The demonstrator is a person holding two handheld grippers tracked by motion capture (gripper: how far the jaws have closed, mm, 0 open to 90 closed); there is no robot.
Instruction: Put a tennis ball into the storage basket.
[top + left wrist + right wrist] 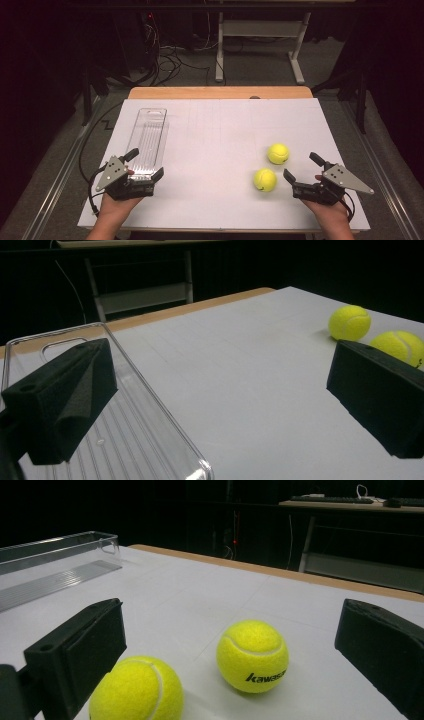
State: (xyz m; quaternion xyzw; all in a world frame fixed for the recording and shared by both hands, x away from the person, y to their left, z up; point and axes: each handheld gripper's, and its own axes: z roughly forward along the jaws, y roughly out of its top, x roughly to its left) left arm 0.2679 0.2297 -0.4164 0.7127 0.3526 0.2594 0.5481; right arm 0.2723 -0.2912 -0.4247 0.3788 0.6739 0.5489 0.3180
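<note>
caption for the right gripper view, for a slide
Open right gripper facing two yellow tennis balls on a white table, clear tray beyond.

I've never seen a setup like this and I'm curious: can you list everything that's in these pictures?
tennis balls: 2, yellow, on the white board's right half, close together; nearer ball, farther ball, which reads "kawasaki" in the right gripper view
tray: 1, clear plastic, long and narrow, empty, on the board's left side
white board: 1, white, covering the tabletop
table: 1, wooden, edge showing beyond the board
desk frame: 1, pale grey, on the floor behind the table
cables: several, dark, on the floor behind
left claw: 1, black, open, at the tray's near end
right claw: 1, black, open, just right of the nearer ball
hands: 2, holding the claws, at the near edge
</note>
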